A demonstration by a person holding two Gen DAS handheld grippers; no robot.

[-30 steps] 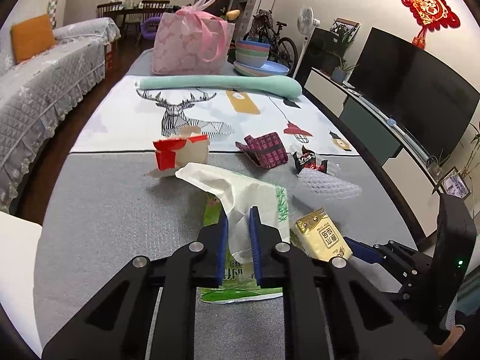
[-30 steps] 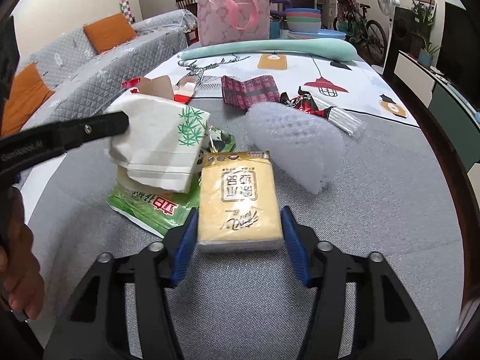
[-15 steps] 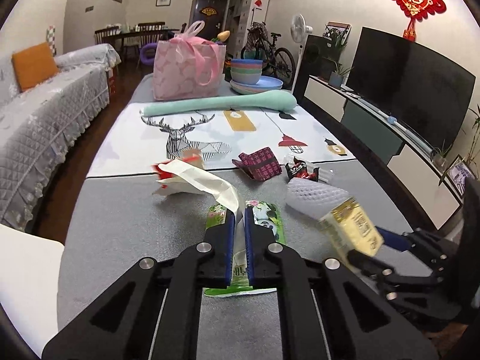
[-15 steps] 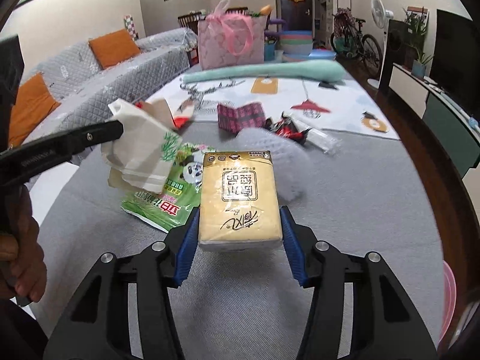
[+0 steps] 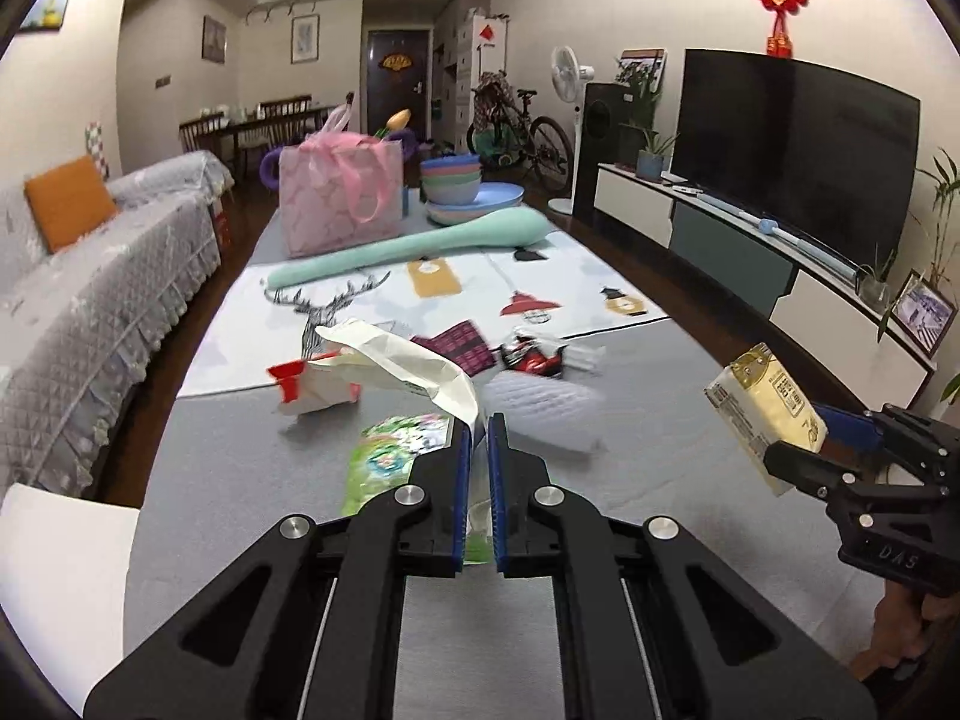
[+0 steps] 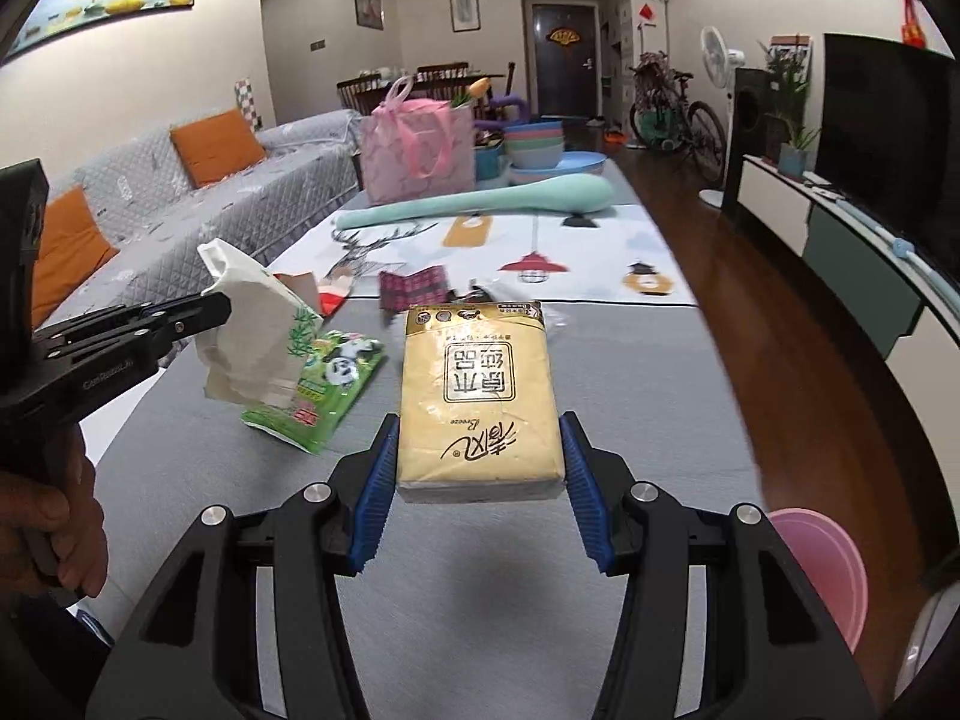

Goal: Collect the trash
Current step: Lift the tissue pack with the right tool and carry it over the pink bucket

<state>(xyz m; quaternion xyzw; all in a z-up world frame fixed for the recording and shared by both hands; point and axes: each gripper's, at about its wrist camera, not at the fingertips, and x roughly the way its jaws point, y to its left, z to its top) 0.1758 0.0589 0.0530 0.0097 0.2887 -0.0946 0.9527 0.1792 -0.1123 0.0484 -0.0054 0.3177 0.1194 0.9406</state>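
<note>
The right gripper (image 6: 477,468) has its jaws set about half wide, clamped on the long sides of a yellow tissue pack (image 6: 477,396), whose long axis runs straight out along the fingers toward 12 o'clock – the pack hangs clear of the grey table (image 6: 630,372). At 5 o'clock in the right wrist view, low beside that gripper, a pink bin (image 6: 822,570) shows part of its rim; it is cut off by the lens edge, so its depth and opening are hard to judge. If that is where the trash goes, the right hand is the nearer one and the pack must swing down and to the right.

The left gripper (image 5: 478,450) has its jaws pinched almost together on a crumpled white tissue wrapper (image 5: 408,360), which trails up toward 11 o'clock. Below it a green panda wrapper (image 6: 324,384) lies flat on the table. Further out sit a red-and-white carton (image 5: 312,381), a plaid pouch (image 5: 462,345) and a red-black wrapper (image 5: 534,354) – blurred. A white foam net (image 5: 540,408) at 1 o'clock is smeared by motion
</note>
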